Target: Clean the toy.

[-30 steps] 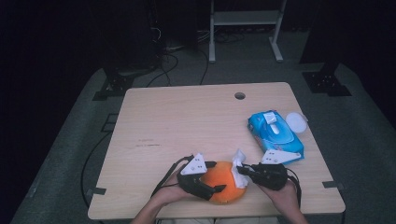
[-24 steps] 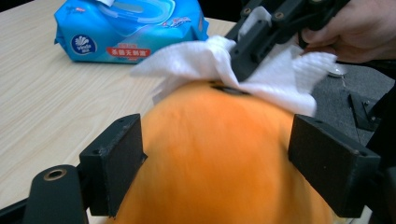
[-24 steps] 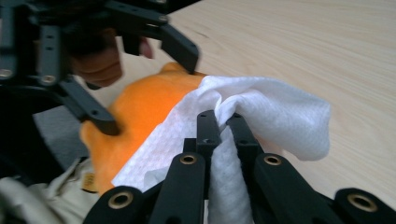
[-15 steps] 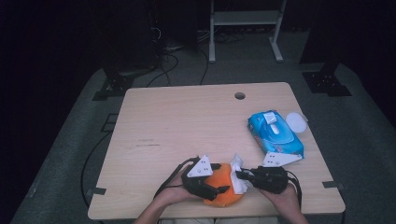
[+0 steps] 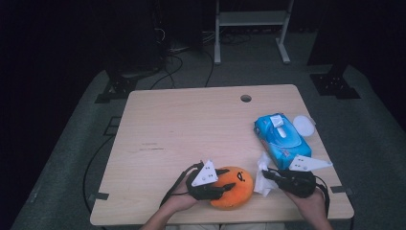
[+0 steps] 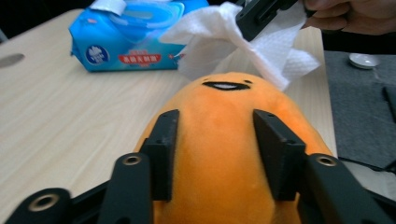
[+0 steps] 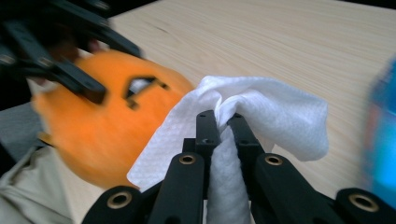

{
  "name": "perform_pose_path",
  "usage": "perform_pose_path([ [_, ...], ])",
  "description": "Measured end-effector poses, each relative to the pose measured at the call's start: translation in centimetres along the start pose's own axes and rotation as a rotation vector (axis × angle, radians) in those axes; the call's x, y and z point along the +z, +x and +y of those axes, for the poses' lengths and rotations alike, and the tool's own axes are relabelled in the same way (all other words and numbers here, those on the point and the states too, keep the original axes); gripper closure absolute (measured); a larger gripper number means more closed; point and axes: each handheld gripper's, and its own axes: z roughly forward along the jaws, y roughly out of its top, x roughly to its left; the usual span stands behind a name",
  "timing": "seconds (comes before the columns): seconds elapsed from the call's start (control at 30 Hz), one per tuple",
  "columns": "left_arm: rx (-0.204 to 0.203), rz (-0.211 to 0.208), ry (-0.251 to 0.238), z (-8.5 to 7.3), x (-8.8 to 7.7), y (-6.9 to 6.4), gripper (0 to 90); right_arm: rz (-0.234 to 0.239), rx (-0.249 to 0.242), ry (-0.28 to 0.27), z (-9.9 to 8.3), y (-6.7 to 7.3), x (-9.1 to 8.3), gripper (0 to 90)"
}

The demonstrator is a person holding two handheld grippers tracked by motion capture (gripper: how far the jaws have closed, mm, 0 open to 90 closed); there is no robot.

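An orange plush toy (image 5: pixel 234 189) with a stitched face lies near the table's front edge. My left gripper (image 5: pixel 218 188) has just been closing its jaws and is now shut on it; in the left gripper view both pads (image 6: pixel 166 149) press into the plush (image 6: pixel 219 140). To the toy's right, my right gripper (image 5: pixel 268 176) is shut on a crumpled white wipe (image 5: pixel 262 175). The right gripper view shows the wipe (image 7: pixel 275 116) pinched between the jaws of that gripper (image 7: pixel 222 116), its loose edge beside the plush (image 7: pixel 93 126).
A blue pack of wet wipes (image 5: pixel 281 139) lies at the right of the wooden table (image 5: pixel 191 129), with a small white round lid (image 5: pixel 303 125) beside it. A cable hole (image 5: pixel 245 98) sits near the far edge. Cables run across the dark floor beyond.
The left jaws have closed from wide open onto the orange plush. The right gripper has shifted to the right with the wipe, a little away from the toy.
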Motion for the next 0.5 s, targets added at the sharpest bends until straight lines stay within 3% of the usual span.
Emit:
perform_pose_path([
  [0.3, -0.023, 0.010, -0.005, 0.0, 0.0, 0.0, 60.2, -0.059, 0.031, 0.084, -1.7, -2.3, -0.3, 82.6],
  [0.5, -0.027, 0.002, -0.003, -0.1, -0.1, 0.1, 62.8, -0.072, 0.043, 0.153, -2.3, -2.8, 0.7, 69.8],
])
